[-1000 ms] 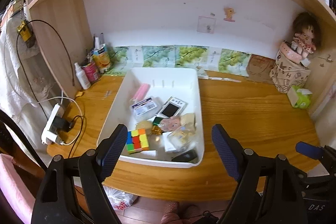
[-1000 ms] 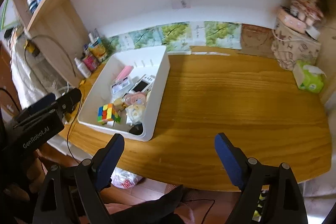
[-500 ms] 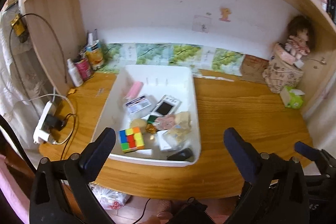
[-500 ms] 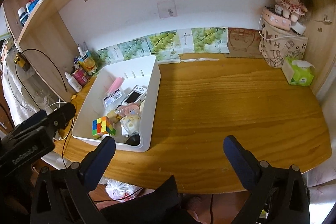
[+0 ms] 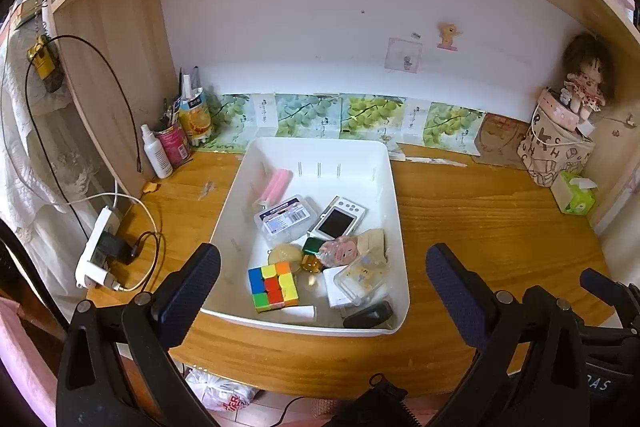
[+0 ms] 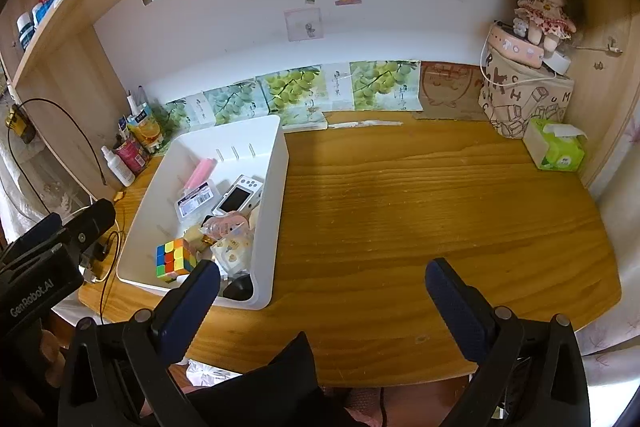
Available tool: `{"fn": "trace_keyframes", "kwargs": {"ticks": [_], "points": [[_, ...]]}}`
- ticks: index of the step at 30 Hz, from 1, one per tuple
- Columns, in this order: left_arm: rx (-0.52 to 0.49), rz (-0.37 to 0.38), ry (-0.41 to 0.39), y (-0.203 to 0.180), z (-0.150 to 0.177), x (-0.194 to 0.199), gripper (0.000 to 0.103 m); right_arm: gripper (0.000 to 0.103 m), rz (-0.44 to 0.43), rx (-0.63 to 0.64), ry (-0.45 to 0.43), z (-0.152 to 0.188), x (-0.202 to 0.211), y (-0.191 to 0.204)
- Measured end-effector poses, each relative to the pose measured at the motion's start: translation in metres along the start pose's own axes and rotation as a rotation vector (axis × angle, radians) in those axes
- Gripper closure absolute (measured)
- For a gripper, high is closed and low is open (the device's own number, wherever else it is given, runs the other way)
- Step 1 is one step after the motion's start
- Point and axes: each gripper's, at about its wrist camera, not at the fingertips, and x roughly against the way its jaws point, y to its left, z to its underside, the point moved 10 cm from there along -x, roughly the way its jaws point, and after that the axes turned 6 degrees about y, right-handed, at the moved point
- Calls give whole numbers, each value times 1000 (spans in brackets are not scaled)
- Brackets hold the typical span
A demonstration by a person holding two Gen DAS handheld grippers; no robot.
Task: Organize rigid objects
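A white bin (image 5: 394,187) (image 6: 280,163) stands on the wooden desk's left half. It holds a colour cube (image 5: 273,287) (image 6: 173,259), a pink tube (image 5: 275,185), a clear labelled box (image 5: 285,218), a small white handheld console (image 5: 338,219) (image 6: 238,194), a black item (image 5: 368,315) at its near corner and several small trinkets. My left gripper (image 5: 322,279) is open and empty, held before the bin's near edge. My right gripper (image 6: 322,287) is open and empty over the desk's front edge, right of the bin.
Bottles and a pen cup (image 5: 176,143) stand at the back left. A power strip with cables (image 5: 98,247) hangs off the desk's left end. A patterned box with a doll (image 6: 528,87) and a green tissue pack (image 6: 558,147) sit at the back right.
Both grippers drew back and rose half a second ago, then came forward again toward the desk. Both stay open and empty. The bin's contents have not moved.
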Motion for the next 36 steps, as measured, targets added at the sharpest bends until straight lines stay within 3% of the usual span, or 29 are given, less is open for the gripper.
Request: {"fn": "trace_keyframes", "kwargs": {"ticks": [36], "points": [[-43,12,17,-24,-23,-30,1,0,16,-40,75,-21,-36,-22]]}}
